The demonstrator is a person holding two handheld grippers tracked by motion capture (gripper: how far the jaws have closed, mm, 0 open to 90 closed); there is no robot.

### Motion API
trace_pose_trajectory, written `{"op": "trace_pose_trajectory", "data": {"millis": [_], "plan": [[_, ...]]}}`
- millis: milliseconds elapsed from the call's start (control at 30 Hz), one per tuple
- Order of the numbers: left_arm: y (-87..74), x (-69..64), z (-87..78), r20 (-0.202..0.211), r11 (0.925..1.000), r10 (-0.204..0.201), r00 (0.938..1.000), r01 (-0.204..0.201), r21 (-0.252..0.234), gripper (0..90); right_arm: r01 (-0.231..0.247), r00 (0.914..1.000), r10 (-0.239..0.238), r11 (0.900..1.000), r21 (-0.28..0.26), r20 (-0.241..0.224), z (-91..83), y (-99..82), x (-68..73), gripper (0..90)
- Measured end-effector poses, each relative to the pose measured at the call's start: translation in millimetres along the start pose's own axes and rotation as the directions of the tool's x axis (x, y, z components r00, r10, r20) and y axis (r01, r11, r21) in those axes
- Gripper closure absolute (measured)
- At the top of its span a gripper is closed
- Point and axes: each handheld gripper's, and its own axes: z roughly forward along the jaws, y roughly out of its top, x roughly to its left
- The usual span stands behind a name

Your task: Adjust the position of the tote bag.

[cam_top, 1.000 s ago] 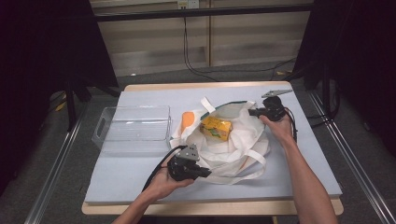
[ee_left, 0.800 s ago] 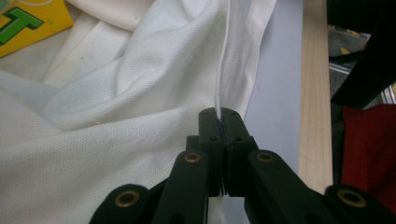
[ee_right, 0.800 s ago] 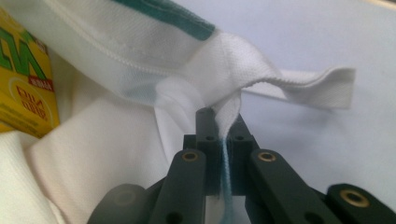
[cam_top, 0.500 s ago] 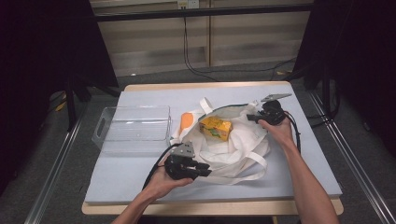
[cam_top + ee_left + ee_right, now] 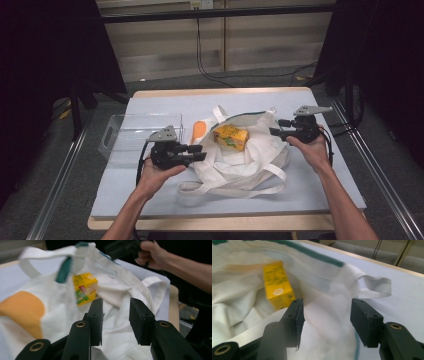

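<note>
Left claw (image 5: pixel 199 152): jaws parted, just been opening, nothing between pads; held level at near-left edge of white tote bag (image 5: pixel 240 155), clear of cloth. In left gripper view, jaws (image 5: pixel 116 320) aimed across bag toward yellow carton (image 5: pixel 85 288).

Right claw (image 5: pixel 276 127): jaws parted, just been opening, nothing gripped; held level at right rim of bag, pointed inward. In right gripper view, gap (image 5: pixel 325 322) looks onto loose white cloth; cannot tell whether pads brush it.

Yellow carton (image 5: pixel 231 137): lying inside open bag mouth, between both claws, nearer right one, apart from each.

Bag: slumped flat on blue-grey desk (image 5: pixel 310 190), handles trailing toward near edge, orange patch (image 5: pixel 199 129) on side beyond left claw.

Clear plastic bin (image 5: pixel 132 137): on desk, just beyond left claw, outward from bag.
</note>
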Motion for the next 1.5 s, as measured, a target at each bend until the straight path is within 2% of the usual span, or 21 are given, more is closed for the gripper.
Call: {"op": "trace_pose_trajectory", "data": {"millis": [67, 267, 333, 367, 400, 433, 500, 567, 600, 633, 700, 833, 967, 1000, 1033, 1067, 1133, 1200, 1267, 1333, 1500], "plan": [[7.7, -0.1, -5.6, -0.011, 0.9997, 0.009, 0.9999, -0.009, -0.022, 61.7, 0.011, 0.9998, -0.011, 0.9999, 0.006, 0.019, -6.7, -1.1, 9.2, 44.1], [26.1, 8.0, -1.5, -0.077, 0.999, 0.045, 0.996, -0.045, 0.003, 50.8, 0.039, 0.9975, -0.039, 0.9992, -0.001, -0.06, -15.9, -4.2, 29.4, 45.7], [30.8, 15.4, 10.5, -0.081, 0.9993, 0.031, 0.9962, -0.029, 0.025, 46.8, 0.05, 0.9917, -0.05, 0.9988, -0.001, -0.119, -13.9, -4.4, 40.3, 47.0], [32.3, 18.6, 17.9, -0.087, 0.9984, 0.027, 0.9958, -0.023, 0.052, 36.2, 0.069, 0.9836, -0.063, 0.9972, 0.027, -0.169, -5.7, -6.6, 53.4, 47.4], [33.3, 20.8, 23.9, -0.093, 0.9968, 0.031, 0.9952, -0.024, 0.076, 34.1, 0.081, 0.9815, -0.073, 0.996, 0.037, -0.177, -2.6, -7.6, 57.9, 47.4], [34.6, 26.4, 37.4, -0.116, 0.9918, 0.038, 0.9925, -0.023, 0.126, 35.4, 0.085, 0.979, -0.075, 0.9953, 0.045, -0.19, 0.9, -9.1, 62.9, 47.5], [34.7, 29.9, 42.9, -0.125, 0.9915, 0.032, 0.9916, -0.015, 0.13, 41.2, 0.088, 0.9753, -0.075, 0.9948, 0.052, -0.208, 4.2, -10.5, 67.2, 48.3], [34.8, 39.3, 51.6, -0.156, 0.9916, 0.014, 0.9877, 0.006, 0.129, 65.0, 0.091, 0.9692, -0.075, 0.9943, 0.057, -0.235, 9.9, -13.9, 74.2, 50.0], [35.9, 44.4, 57.1, -0.189, 0.9902, 0.028, 0.9815, -0.002, 0.14, 80.3, 0.1, 0.9646, -0.078, 0.9923, 0.073, -0.252, 14.9, -17.7, 77.5, 53.0], [36.5, 47.1, 60.3, -0.198, 0.9905, 0.018, 0.9799, 0.01, 0.137, 85.9, 0.109, 0.9631, -0.082, 0.9898, 0.092, -0.256, 17.6, -20.3, 79.0, 55.2], [37.4, 51.6, 66.0, -0.229, 0.9918, -0.006, 0.9735, 0.035, 0.123, 87.8, 0.117, 0.9623, -0.086, 0.9874, 0.107, -0.258, 20.7, -24.9, 80.3, 59.5], [37.0, 64.0, 73.4, -0.313, 0.983, -0.016, 0.9497, 0.072, 0.169, 88.1, 0.126, 0.9642, -0.09, 0.9829, 0.134, -0.25, 20.8, -29.9, 79.2, 68.5], [29.3, 76.9, 77.8, -0.335, 0.9726, -0.041, 0.9412, 0.114, 0.202, 88.2, 0.137, 0.9636, -0.098, 0.9803, 0.143, -0.249, 20.7, -34.7, 80.5, 71.5], [24.3, 82.1, 81.4, -0.342, 0.9671, -0.069, 0.9371, 0.147, 0.207, 88.2, 0.132, 0.9645, -0.093, 0.9803, 0.147, -0.247, 20.3, -36.9, 80.7, 72.2], [24.3, 82.1, 81.4, -0.342, 0.9671, -0.069, 0.9371, 0.147, 0.207, 88.2, 0.134, 0.9653, -0.095, 0.9797, 0.149, -0.243, 20.3, -38.1, 80.8, 72.5], [26.4, 80.0, 84.8, -0.358, 0.9657, -0.064, 0.9314, 0.148, 0.213, 88.2, 0.143, 0.9638, -0.102, 0.978, 0.152, -0.246, 20.5, -39.1, 80.6, 72.6], [27.3, 81.2, 86.4, -0.359, 0.9592, -0.066, 0.9311, 0.158, 0.234, 88.2, 0.137, 0.9648, -0.096, 0.9779, 0.158, -0.245, 21.3, -41.1, 80.4, 72.9], [27.0, 82.3, 86.4, -0.353, 0.9602, -0.09, 0.9314, 0.175, 0.217, 88.2, 0.14, 0.9647, -0.099, 0.9774, 0.158, -0.244, 22.1, -41.6, 80.6, 72.9], [25.4, 83.4, 83.0, -0.331, 0.9628, -0.079, 0.9403, 0.158, 0.219, 87.9, 0.154, 0.9654, -0.113, 0.9745, 0.163, -0.235, 23.0, -42.7, 82.8, 72.9], [24.5, 83.6, 79.8, -0.323, 0.9622, -0.111, 0.9398, 0.183, 0.202, 87.0, 0.148, 0.9659, -0.108, 0.9766, 0.157, -0.235, 22.5, -43.8, 82.0, 72.4], [22.1, 79.4, 71.1, -0.296, 0.9693, -0.087, 0.9512, 0.149, 0.195, 71.3, 0.129, 0.9678, -0.1, 0.9848, 0.116, -0.231, 16.4, -40.0, 80.2, 59.8]]}}
